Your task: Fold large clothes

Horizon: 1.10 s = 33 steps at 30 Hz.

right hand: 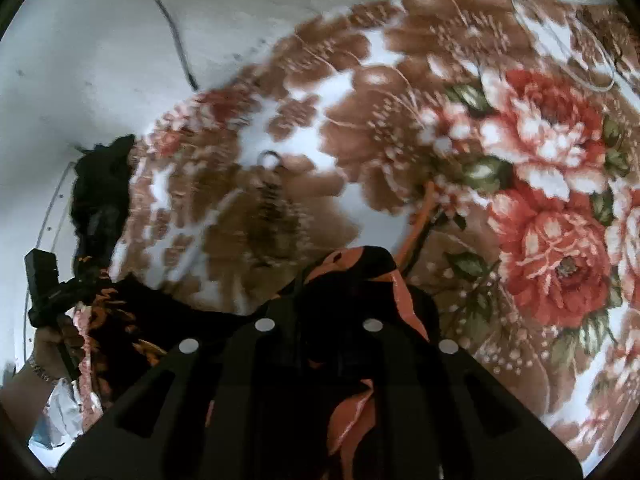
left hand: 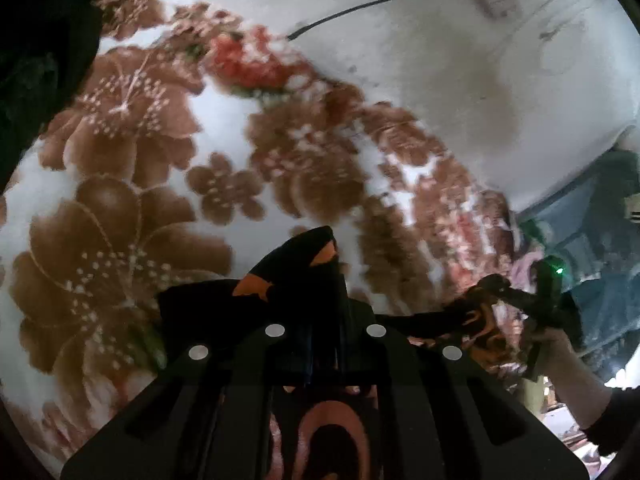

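Jaws of both grippers pinch black-orange garment point(right hand: 352, 264) over plush floral blanket point(right hand: 540, 152)

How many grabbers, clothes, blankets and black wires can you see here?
Grabbers: 2, the left gripper and the right gripper, both shut on the cloth
Clothes: 1, the black and orange garment
Blankets: 1, the flowered blanket
Black wires: 1, the black cable on the white wall
Total: 5

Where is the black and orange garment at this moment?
The black and orange garment hangs stretched between the left gripper and right gripper, both shut on it, above the floral blanket.
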Motion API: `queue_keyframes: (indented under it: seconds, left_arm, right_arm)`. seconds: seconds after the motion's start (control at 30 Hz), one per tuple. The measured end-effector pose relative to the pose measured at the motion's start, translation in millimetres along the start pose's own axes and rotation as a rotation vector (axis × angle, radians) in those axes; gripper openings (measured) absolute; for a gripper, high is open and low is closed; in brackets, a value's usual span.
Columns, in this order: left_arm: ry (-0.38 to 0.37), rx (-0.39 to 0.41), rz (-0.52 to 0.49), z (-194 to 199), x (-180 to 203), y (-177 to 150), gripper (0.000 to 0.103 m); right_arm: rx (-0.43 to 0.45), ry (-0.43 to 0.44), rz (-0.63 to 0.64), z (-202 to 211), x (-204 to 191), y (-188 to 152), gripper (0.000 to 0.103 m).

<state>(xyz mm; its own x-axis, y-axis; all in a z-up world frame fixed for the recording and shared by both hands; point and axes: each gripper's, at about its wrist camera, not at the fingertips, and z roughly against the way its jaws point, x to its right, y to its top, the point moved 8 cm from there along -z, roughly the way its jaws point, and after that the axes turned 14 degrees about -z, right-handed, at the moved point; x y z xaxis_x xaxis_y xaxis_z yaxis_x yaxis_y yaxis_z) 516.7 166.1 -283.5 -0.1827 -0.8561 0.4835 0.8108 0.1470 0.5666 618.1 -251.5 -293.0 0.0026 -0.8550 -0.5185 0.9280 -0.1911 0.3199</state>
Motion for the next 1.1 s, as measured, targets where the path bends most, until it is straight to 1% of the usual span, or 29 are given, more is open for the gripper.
queue_keyframes:
  seconds: [0.07, 0.13, 0.23, 0.27, 0.3, 0.33, 0.37, 0.4, 0.43, 0.47, 0.5, 0.53, 0.57, 0.6, 0.63, 0.7, 0.77, 0.8, 0.83, 0.9, 0.97, 1.0, 1.07, 1.1]
  left_arm:
    - [0.017, -0.020, 0.013, -9.3, -11.9, -4.4, 0.008]
    - [0.043, -0.058, 0.028, -22.1, -24.2, -13.4, 0.008]
    - [0.042, -0.097, 0.020, -34.2, -27.1, -21.2, 0.010]
    - [0.039, -0.107, 0.018, -35.4, -27.0, -21.7, 0.010]
    - [0.034, -0.114, 0.017, -34.6, -26.1, -21.5, 0.012]
    - [0.030, -0.117, 0.016, -34.3, -25.8, -20.7, 0.019]
    - [0.021, -0.122, 0.016, -32.7, -23.6, -19.6, 0.028]
    - [0.002, -0.124, 0.009, -29.4, -17.8, -17.5, 0.055]
    - [-0.009, -0.122, -0.003, -26.2, -11.5, -15.6, 0.082]
    - [-0.006, -0.118, -0.028, -18.8, -2.4, -12.3, 0.091]
    - [0.014, -0.118, -0.049, -13.8, 2.2, -9.8, 0.097]
    - [0.035, -0.114, -0.071, -7.1, 7.4, -6.2, 0.097]
    - [0.039, -0.113, -0.084, 0.6, 12.2, -2.6, 0.097]
    - [0.052, -0.112, -0.094, 5.9, 14.2, 0.5, 0.097]
    - [0.083, -0.109, -0.118, 14.6, 16.8, 4.1, 0.097]
    - [0.129, -0.088, -0.173, 31.4, 24.8, 10.1, 0.097]
    - [0.167, -0.069, -0.239, 44.8, 38.8, 12.0, 0.097]
    - [0.177, -0.068, -0.278, 47.5, 48.4, 10.9, 0.097]
    - [0.183, -0.071, -0.326, 47.6, 60.3, 8.8, 0.097]
    - [0.168, -0.091, -0.449, 41.9, 94.8, 0.5, 0.097]
    - [0.121, -0.125, -0.623, 28.0, 146.7, -15.1, 0.097]
    - [0.095, -0.136, -0.681, 22.9, 166.4, -21.3, 0.097]
    - [-0.001, -0.169, -0.828, 6.8, 220.4, -37.4, 0.097]
    - [-0.033, -0.180, -0.875, 0.2, 237.6, -42.9, 0.097]
  right_arm:
    - [-0.006, -0.012, -0.013, -13.2, 11.0, 4.1, 0.011]
    - [-0.021, -0.021, -0.027, -27.2, 22.6, 5.0, 0.011]
    - [-0.036, -0.021, -0.042, -39.3, 31.9, 1.4, 0.011]
    - [-0.037, -0.014, -0.047, -38.5, 32.1, 0.2, 0.013]
    - [-0.034, -0.001, -0.052, -36.5, 32.0, 0.2, 0.017]
    - [-0.025, 0.020, -0.066, -31.5, 32.1, 1.3, 0.032]
    - [-0.015, 0.063, -0.084, -24.2, 30.4, 3.5, 0.060]
    - [0.034, 0.093, -0.094, -9.6, 28.4, 8.8, 0.078]
    - [0.086, 0.089, -0.095, 3.4, 27.4, 14.4, 0.099]
    - [0.134, 0.098, -0.099, 18.2, 26.8, 20.6, 0.099]
    - [0.163, 0.128, -0.108, 34.8, 25.6, 26.9, 0.099]
    - [0.178, 0.138, -0.110, 43.7, 25.2, 29.8, 0.099]
    - [0.198, 0.133, -0.104, 55.9, 24.9, 32.0, 0.099]
    - [0.207, 0.116, -0.085, 65.2, 23.6, 31.2, 0.099]
    - [0.209, 0.103, -0.065, 70.9, 21.3, 28.9, 0.099]
    - [0.211, 0.055, 0.001, 83.6, 16.1, 18.9, 0.099]
    - [0.208, -0.026, 0.077, 92.7, 14.9, 2.3, 0.099]
    - [0.192, -0.083, 0.114, 95.2, 17.4, -10.6, 0.099]
    - [0.178, -0.111, 0.134, 95.4, 18.5, -20.3, 0.099]
    - [0.153, -0.144, 0.161, 98.7, 23.1, -42.4, 0.099]
    - [0.101, -0.167, 0.189, 98.6, 26.3, -71.5, 0.099]
    - [0.077, -0.177, 0.208, 97.3, 26.3, -86.4, 0.099]
    - [0.049, -0.189, 0.251, 95.2, 23.2, -107.6, 0.099]
    - [0.035, -0.196, 0.292, 94.6, 19.7, -121.1, 0.099]
